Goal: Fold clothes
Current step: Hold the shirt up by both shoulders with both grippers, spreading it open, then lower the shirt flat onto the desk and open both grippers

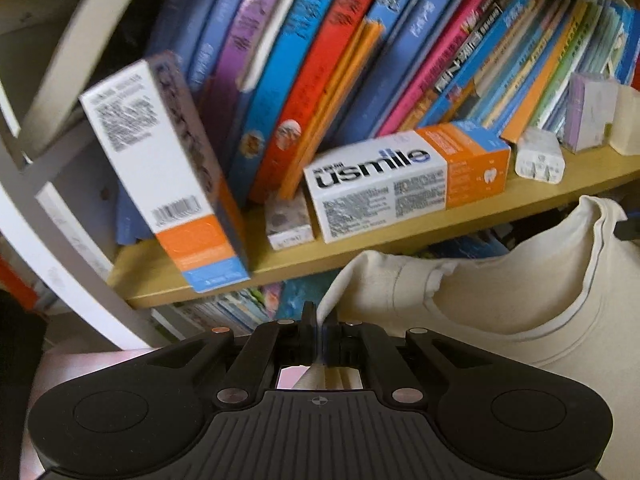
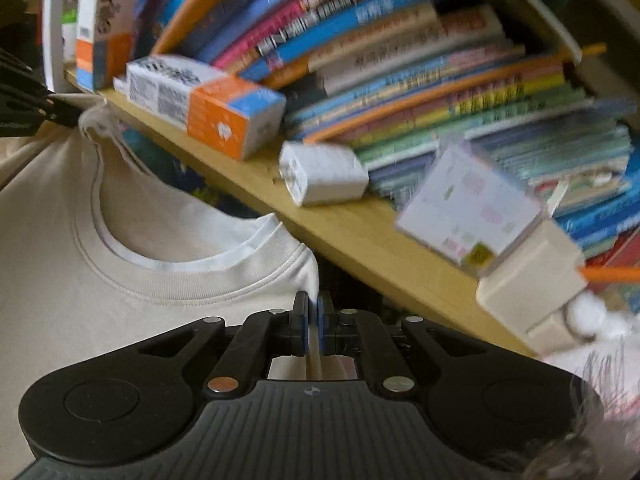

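A cream T-shirt [image 1: 520,304] with a ribbed round collar hangs stretched between my two grippers, lifted in front of a bookshelf. My left gripper [image 1: 320,320] is shut on the shirt's shoulder edge, cloth pinched between its jaws. My right gripper [image 2: 314,312] is shut on the other shoulder of the T-shirt [image 2: 132,280], right beside the collar. The left gripper also shows at the left edge of the right wrist view [image 2: 60,114], holding the far shoulder. The shirt's lower part is hidden below both views.
A wooden shelf [image 1: 460,216] close ahead carries leaning books [image 1: 320,60], two orange-and-white usmile boxes [image 1: 404,176], a white charger [image 1: 538,160] and a small card box [image 2: 472,208]. A white curved frame [image 1: 60,240] stands at left. More books sit under the shelf.
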The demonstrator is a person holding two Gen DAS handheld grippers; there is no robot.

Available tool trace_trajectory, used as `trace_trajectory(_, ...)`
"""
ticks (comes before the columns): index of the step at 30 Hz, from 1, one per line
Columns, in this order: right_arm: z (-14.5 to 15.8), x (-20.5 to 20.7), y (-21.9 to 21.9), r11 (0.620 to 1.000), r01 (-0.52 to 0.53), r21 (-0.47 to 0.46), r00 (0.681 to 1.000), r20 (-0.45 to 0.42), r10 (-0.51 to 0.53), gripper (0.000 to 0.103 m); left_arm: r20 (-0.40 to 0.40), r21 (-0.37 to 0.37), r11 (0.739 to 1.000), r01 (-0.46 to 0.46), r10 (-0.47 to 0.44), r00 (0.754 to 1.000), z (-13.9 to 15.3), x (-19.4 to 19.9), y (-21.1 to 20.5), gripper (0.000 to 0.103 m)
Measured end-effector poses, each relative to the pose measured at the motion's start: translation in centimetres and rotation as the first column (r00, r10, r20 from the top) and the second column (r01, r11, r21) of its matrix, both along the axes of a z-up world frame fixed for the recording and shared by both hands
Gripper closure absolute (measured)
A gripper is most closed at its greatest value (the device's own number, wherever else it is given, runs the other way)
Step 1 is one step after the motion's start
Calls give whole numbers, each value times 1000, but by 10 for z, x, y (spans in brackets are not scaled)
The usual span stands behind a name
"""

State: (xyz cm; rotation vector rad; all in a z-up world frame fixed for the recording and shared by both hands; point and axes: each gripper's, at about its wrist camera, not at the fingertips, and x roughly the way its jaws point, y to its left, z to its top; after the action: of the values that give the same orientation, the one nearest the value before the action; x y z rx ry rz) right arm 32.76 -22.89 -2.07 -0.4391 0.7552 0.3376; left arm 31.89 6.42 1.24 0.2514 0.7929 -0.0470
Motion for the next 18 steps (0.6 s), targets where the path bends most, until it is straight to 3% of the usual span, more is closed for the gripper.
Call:
trace_trajectory(2,-4,2,-2,1000,18,1,1000,-24,-18,98,-16,-19,1000,9,-9,1000,0,0,2,93)
trace_trajectory(3,-6,2,-3,1000,25,-1,999,-31,-25,96,-22,-28,1000,13,-14,1000,1,-1,3,85)
trace_trajectory(4,-7,2,-4,1000,31,-3,999,-39,-31,90,-24,-34,999,19,-20,1000,3,-3,4,68)
trace_trajectory(5,-7,0,-5,1000,32,-1,999,-40,-32,73,-10,-42,999,29,-30,1000,7,-9,5,60)
trace_trajectory(6,-4,-4,-7,1000,26,4,999,-35,-26,63,11,-50,998,42,-41,999,12,-17,7,50)
trace_trajectory(7,-2,-8,-8,1000,21,10,999,-30,-20,55,32,-58,997,55,-53,998,17,-25,9,46)
trace_trajectory(9,3,-19,-12,1000,4,20,1000,-17,-4,51,72,-79,994,81,-75,995,28,-42,14,38)
trace_trajectory(11,11,-37,-18,1000,-8,20,1000,9,8,42,102,-102,989,107,-96,990,37,-66,22,36)
trace_trajectory(14,22,-70,-30,999,9,36,999,38,-11,40,132,-134,985,110,-92,987,42,-110,39,34)
trace_trajectory(18,30,-131,-38,993,73,94,996,35,-77,40,99,-146,987,74,-60,993,32,-174,57,34)
